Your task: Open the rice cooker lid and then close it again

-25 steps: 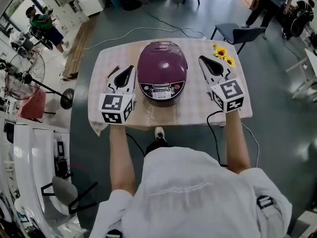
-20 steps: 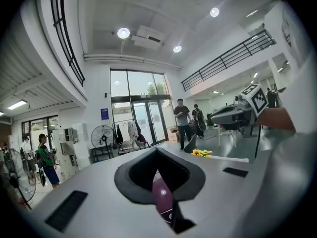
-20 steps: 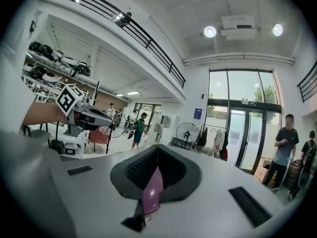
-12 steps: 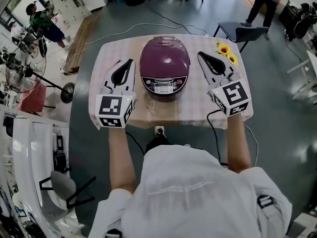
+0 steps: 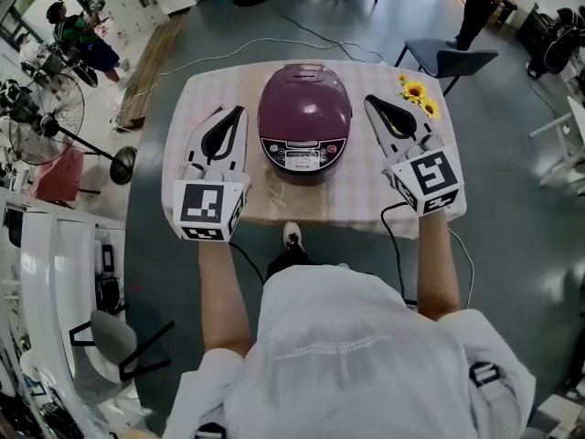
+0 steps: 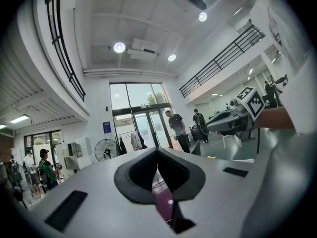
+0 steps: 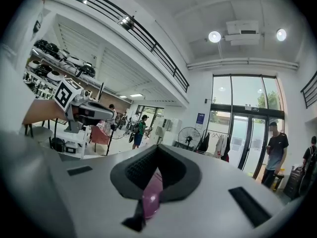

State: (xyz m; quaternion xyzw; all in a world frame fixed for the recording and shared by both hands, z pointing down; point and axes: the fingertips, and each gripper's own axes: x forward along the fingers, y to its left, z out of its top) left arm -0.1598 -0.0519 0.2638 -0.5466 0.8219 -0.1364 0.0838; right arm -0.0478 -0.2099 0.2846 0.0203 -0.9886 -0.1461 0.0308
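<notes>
The purple rice cooker stands in the middle of the small table, lid down, control panel facing me. My left gripper hovers just left of it and my right gripper just right of it, both pointing away from me and apart from the cooker. Both are shut with nothing held. In the left gripper view the left gripper has its jaws meeting, with a sliver of the rice cooker showing below them. In the right gripper view the right gripper is the same, over a purple sliver of the rice cooker.
Yellow sunflowers lie at the table's far right corner. A dark chair stands beyond it. A standing fan and white shelving are at the left. People stand at the far left and the far right. Cables run over the floor.
Both grippers have lifted a little beside the cooker, the left one looming larger in the head view. The lid stays down and both jaws stay shut.
</notes>
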